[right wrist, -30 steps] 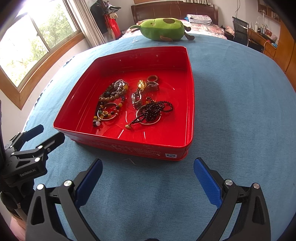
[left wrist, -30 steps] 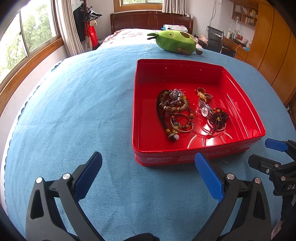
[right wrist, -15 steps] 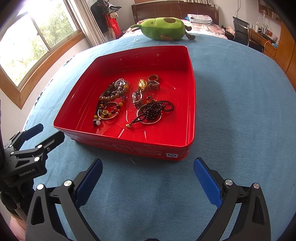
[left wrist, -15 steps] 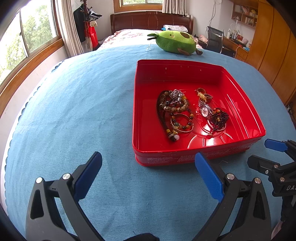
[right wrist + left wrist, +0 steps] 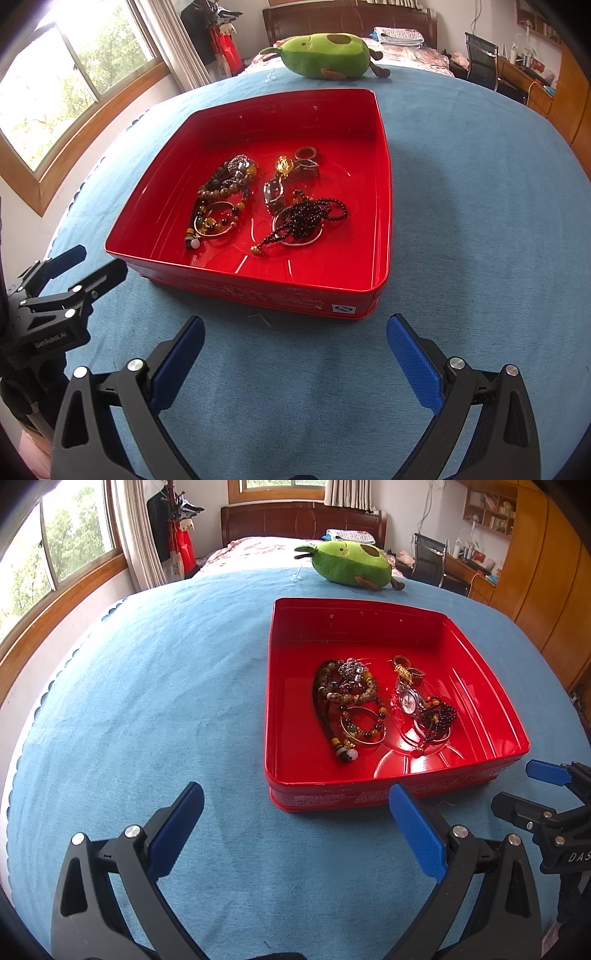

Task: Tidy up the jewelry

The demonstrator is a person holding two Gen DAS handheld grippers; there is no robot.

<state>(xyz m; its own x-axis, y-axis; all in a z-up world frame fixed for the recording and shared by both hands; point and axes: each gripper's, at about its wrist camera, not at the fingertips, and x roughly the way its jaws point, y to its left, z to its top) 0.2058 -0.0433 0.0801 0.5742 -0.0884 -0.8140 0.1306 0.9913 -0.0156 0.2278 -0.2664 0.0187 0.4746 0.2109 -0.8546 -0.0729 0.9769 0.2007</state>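
Both tools hang wide open with nothing between the blue pads. The left gripper (image 5: 295,827) sits low over the blue cloth-covered table (image 5: 147,709), just short of the near wall of the shallow red metal tin (image 5: 491,698); the right gripper (image 5: 295,350) hovers alongside it, squared to the tin's front edge. Held back like that, each camera takes in the whole tin, a sensible stand-off for sizing things up.

And there's the jewelry, all of it inside the tin and nothing loose on the cloth. On the left, a heap of brown and amber beaded bracelets (image 5: 221,195) with a thin gold bangle lying among them. On the right, a small silver wristwatch (image 5: 408,701), a gold charm and rings (image 5: 295,164) behind it, and a dark garnet-coloured bead string (image 5: 310,218) draped over a silver hoop.

Two loose groups, touching within themselves: that could be a sorted tin, or a pile waiting to be picked apart. At the far table edge lies a green avocado-shaped plush toy (image 5: 351,566), well clear.
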